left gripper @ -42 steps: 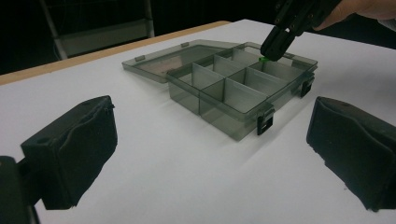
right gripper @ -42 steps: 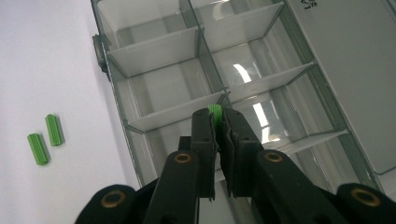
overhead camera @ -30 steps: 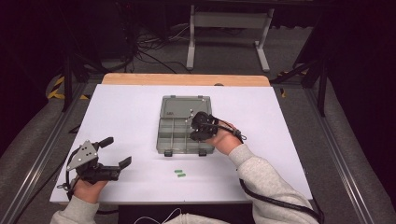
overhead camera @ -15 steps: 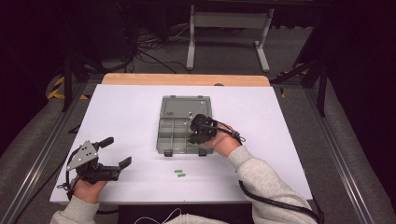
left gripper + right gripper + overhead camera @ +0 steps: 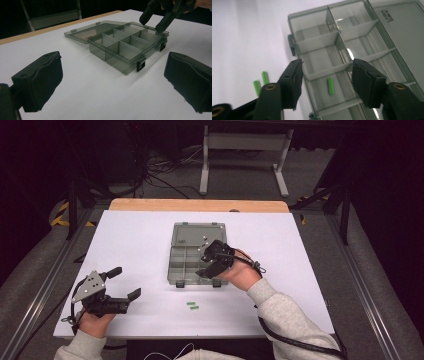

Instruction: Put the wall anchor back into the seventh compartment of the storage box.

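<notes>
Both grippers stand with their jaws apart and nothing between the pads. Right gripper [image 5: 206, 266] hangs over the near right part of the box, and its jaws have just been opening; left gripper [image 5: 126, 284] rests on the near left part of the white table [image 5: 135, 235], well apart from the box, with wide jaws. Next in size is the grey compartment box [image 5: 182, 265], in the middle of the table with its lid [image 5: 192, 234] laid flat open on the far side. One green piece [image 5: 331, 86] lies on the floor of a compartment, below the right gripper's jaws. Two more green pieces [image 5: 192, 305] lie side by side on the table, just in front of the box.
</notes>
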Demonstrator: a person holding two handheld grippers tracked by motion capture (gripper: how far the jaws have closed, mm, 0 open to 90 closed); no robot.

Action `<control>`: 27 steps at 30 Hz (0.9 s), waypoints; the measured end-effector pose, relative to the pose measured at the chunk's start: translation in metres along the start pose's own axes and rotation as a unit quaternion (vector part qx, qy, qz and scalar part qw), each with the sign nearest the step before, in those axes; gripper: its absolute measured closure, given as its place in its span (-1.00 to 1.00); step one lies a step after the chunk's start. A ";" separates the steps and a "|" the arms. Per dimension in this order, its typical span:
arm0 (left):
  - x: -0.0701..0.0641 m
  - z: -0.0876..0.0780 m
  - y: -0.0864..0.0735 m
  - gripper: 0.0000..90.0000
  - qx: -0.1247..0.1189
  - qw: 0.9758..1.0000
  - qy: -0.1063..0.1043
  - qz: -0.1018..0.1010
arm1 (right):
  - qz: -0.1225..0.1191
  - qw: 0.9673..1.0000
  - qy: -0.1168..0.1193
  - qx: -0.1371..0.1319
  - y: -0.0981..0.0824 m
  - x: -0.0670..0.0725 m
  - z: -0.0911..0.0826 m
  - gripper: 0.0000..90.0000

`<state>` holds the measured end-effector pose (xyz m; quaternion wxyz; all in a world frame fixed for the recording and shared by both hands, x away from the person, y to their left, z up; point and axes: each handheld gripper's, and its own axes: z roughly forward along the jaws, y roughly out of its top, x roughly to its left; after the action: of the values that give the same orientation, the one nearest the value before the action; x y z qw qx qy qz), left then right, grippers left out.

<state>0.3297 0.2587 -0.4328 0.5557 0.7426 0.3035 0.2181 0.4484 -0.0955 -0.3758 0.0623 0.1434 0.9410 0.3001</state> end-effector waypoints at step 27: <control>0.000 0.000 0.000 -0.94 -0.003 1.000 0.002 -0.001 | -0.043 0.999 0.027 -0.005 0.010 0.043 -0.010 -0.31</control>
<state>0.3294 0.2586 -0.4326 0.5575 0.7404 0.3048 0.2194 0.4075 -0.0798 -0.3629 0.0509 0.0943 0.9463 0.3052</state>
